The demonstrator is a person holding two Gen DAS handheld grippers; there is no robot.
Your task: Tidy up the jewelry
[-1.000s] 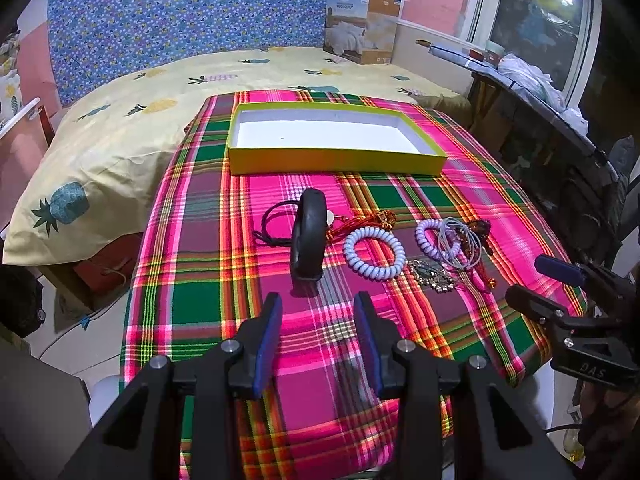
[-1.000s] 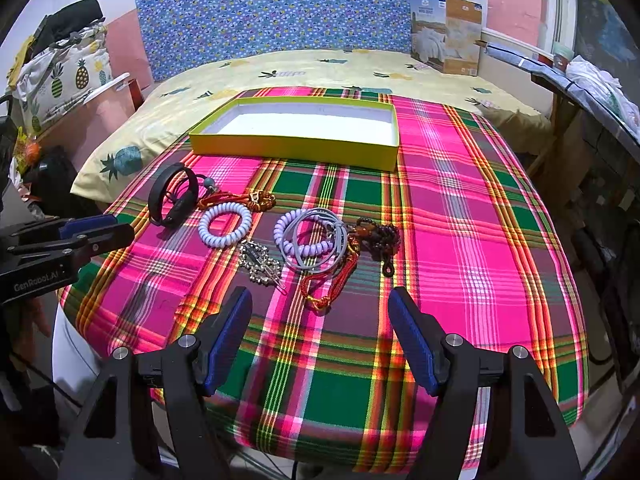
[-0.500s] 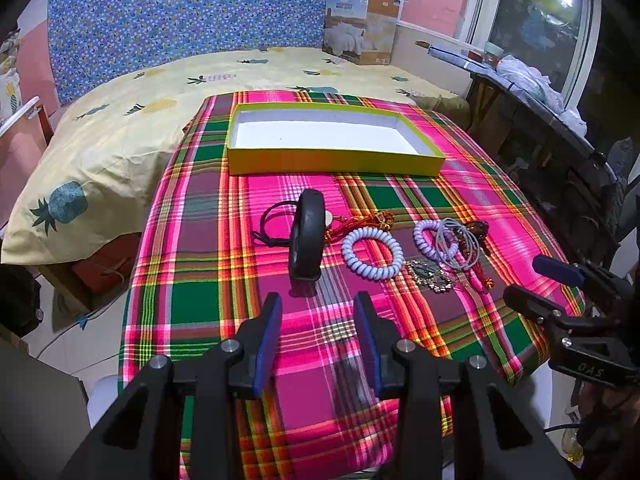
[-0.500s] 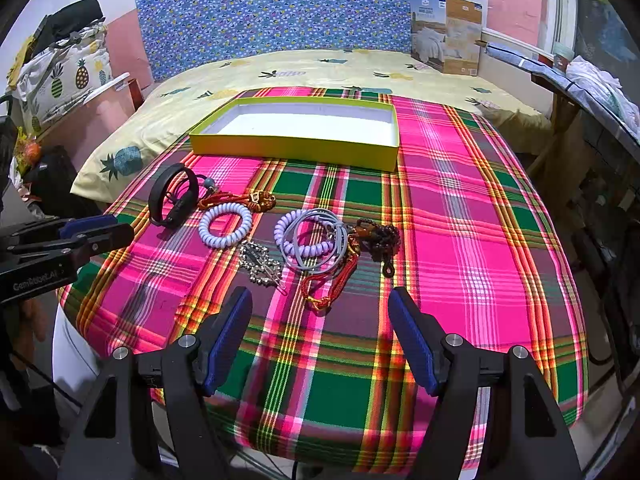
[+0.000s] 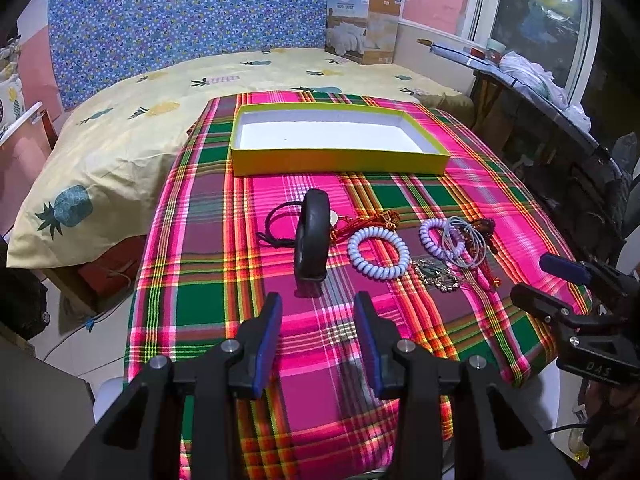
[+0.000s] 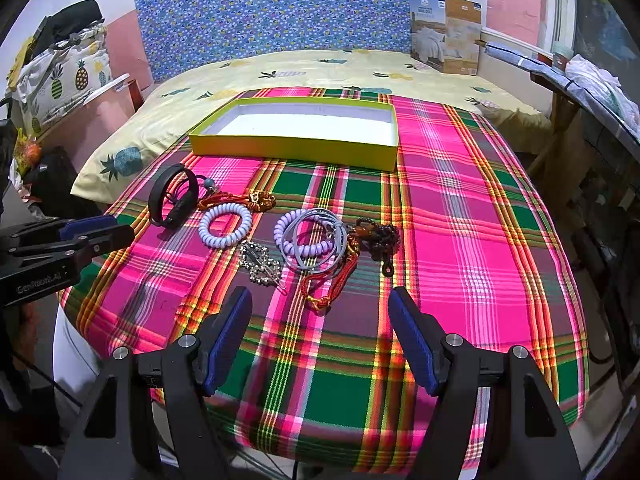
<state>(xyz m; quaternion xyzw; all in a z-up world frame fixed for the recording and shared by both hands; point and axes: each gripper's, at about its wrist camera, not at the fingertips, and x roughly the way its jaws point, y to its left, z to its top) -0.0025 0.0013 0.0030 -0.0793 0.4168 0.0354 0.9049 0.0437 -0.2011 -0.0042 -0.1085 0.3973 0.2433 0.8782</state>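
Observation:
Jewelry lies in a row on the plaid tablecloth: a black band [image 5: 311, 236] [image 6: 173, 199] standing on edge, a white coil bracelet [image 5: 377, 253] [image 6: 225, 225], a lilac coil bracelet with grey cords [image 5: 452, 240] [image 6: 310, 237], a silver brooch [image 6: 259, 261], red cords [image 6: 328, 280] and dark beads [image 6: 380, 238]. A yellow box [image 5: 338, 160] [image 6: 292, 147] with a white floor stands behind them, empty. My left gripper [image 5: 318, 330] is open and empty, just before the black band. My right gripper [image 6: 320, 338] is open wide and empty, before the red cords.
The table [image 6: 460, 208] stands against a bed with a pineapple sheet [image 5: 132, 140]. A cardboard box [image 6: 446, 34] leans at the back wall. A cluttered dark bench [image 5: 560, 120] runs along the right. Each gripper shows at the edge of the other's view.
The left gripper has eased slightly back and left; the jewelry sits a little higher in its view. The right gripper has not moved.

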